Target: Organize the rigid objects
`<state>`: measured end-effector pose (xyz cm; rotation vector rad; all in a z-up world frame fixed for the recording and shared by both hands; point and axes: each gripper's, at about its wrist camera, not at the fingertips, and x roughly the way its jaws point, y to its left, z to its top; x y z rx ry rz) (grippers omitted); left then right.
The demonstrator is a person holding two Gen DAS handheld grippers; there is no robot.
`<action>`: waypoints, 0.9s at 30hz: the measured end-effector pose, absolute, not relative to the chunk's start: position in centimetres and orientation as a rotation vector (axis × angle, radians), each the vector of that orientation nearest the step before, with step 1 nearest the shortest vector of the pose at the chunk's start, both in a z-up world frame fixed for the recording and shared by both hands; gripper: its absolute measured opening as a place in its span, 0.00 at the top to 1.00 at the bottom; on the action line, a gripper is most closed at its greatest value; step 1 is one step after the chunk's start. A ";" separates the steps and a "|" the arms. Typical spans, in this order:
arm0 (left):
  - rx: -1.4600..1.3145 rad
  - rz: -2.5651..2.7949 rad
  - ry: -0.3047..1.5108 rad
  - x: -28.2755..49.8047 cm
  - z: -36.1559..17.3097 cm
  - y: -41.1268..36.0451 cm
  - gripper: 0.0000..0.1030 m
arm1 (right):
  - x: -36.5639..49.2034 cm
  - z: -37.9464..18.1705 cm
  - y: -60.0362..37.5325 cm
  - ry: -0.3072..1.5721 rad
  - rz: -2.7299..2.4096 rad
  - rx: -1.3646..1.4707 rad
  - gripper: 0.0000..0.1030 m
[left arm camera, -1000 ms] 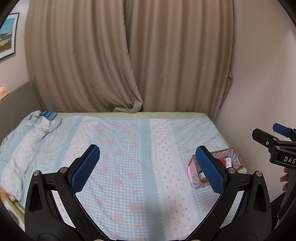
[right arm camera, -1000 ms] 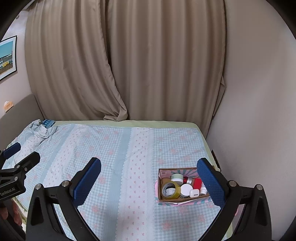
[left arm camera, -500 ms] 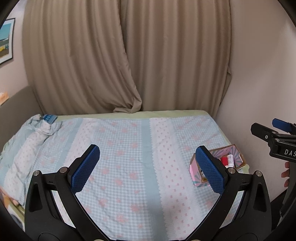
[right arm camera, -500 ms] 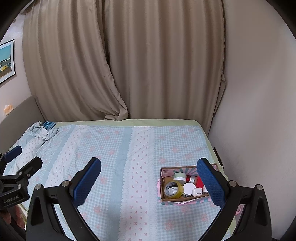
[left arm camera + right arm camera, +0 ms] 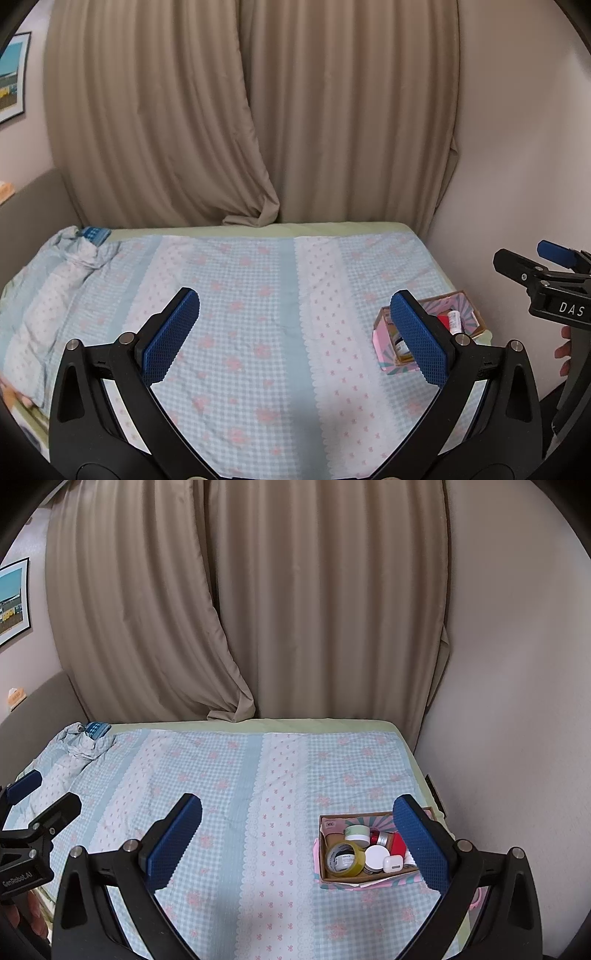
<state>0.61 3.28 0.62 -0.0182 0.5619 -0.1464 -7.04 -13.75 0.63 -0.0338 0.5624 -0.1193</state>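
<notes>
Rigid objects, sitting packed in a cardboard box [image 5: 369, 849] beyond the spread, empty jaws of the right gripper [image 5: 297, 843]: a yellow tape roll [image 5: 345, 858], a green-lidded jar [image 5: 357, 833], a white-lidded jar [image 5: 376, 857], a white earbud case [image 5: 392, 864] and a red container [image 5: 397, 843], the box resting on the checked bedspread [image 5: 240, 794] near the bed's right edge, by the wall. Left gripper [image 5: 295, 336] is likewise gaping wide and holding nothing, hovering over the bedspread's middle, with the box lying partly behind its right finger. Beige curtains [image 5: 258, 609] are hanging behind the bed, and a framed picture [image 5: 13, 602] is showing at far left.
</notes>
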 end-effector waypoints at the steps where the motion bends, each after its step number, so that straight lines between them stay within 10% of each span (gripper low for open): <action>1: -0.019 -0.148 0.563 0.6 0.7 3.3 0.00 | -7.1 0.7 -13.7 0.561 -0.120 -0.034 0.00; 27: 0.028 -0.101 0.546 1.1 0.1 3.8 0.00 | -6.5 0.6 -13.2 0.566 -0.128 -0.034 0.00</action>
